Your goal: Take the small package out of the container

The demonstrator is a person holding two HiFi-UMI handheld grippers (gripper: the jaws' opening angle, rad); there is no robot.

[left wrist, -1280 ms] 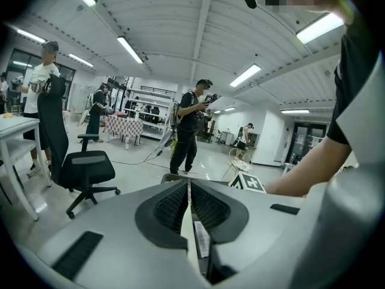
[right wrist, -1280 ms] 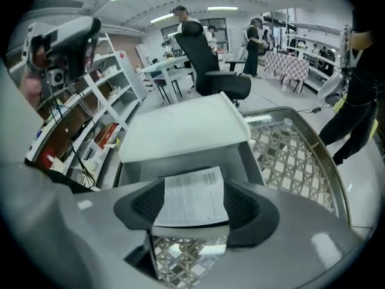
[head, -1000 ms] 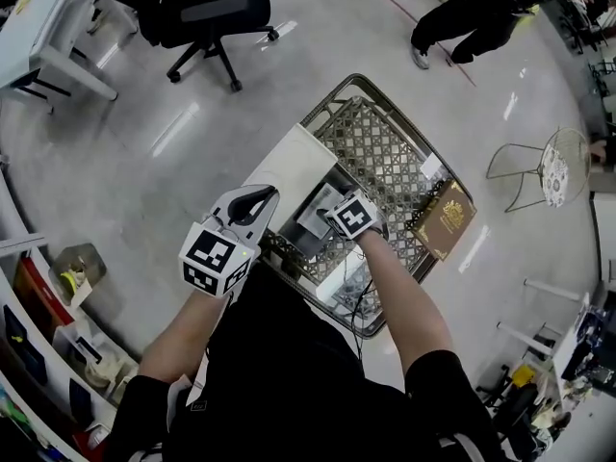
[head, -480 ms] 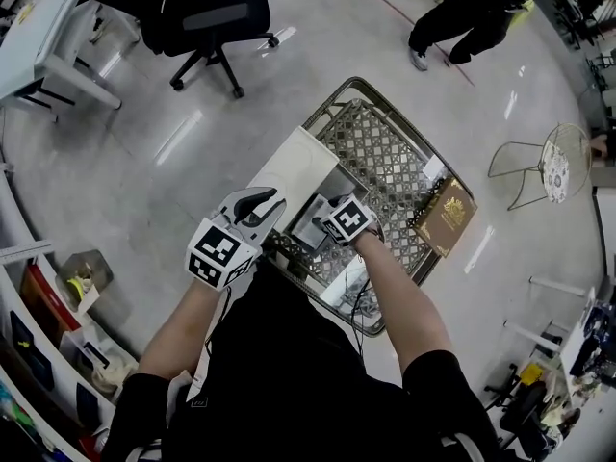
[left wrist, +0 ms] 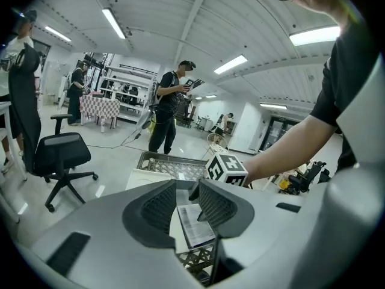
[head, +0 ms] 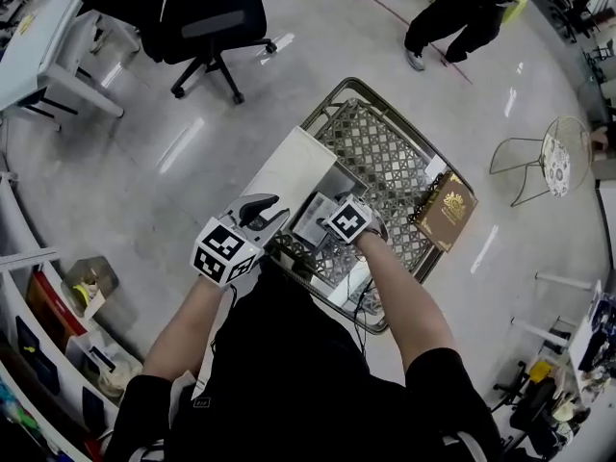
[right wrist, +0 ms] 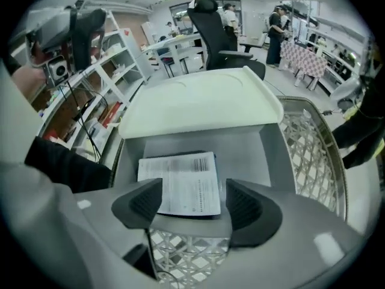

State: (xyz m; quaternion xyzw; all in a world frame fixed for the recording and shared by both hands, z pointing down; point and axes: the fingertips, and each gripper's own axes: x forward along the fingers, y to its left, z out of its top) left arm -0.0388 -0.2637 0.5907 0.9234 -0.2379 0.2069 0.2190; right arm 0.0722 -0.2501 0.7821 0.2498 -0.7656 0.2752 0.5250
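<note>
The small package, flat with a white printed label, lies in a grey box whose white lid stands open. The box sits in a wire basket. My right gripper hangs just over the package's near edge. Its jaws are wide and opening, and the pads do not touch the package. My left gripper is at the basket's near left corner, beside the right gripper's marker cube. Its jaws are opening and show a narrow gap with nothing in it. The package shows beyond that gap.
A brown book-like box and a small white card lie at the basket's right side. A black office chair stands far left, a person far right, a wire stool right. Shelves line the left.
My left gripper has shifted slightly right towards the basket and its jaws have parted from shut. The right gripper has stayed over the package.
</note>
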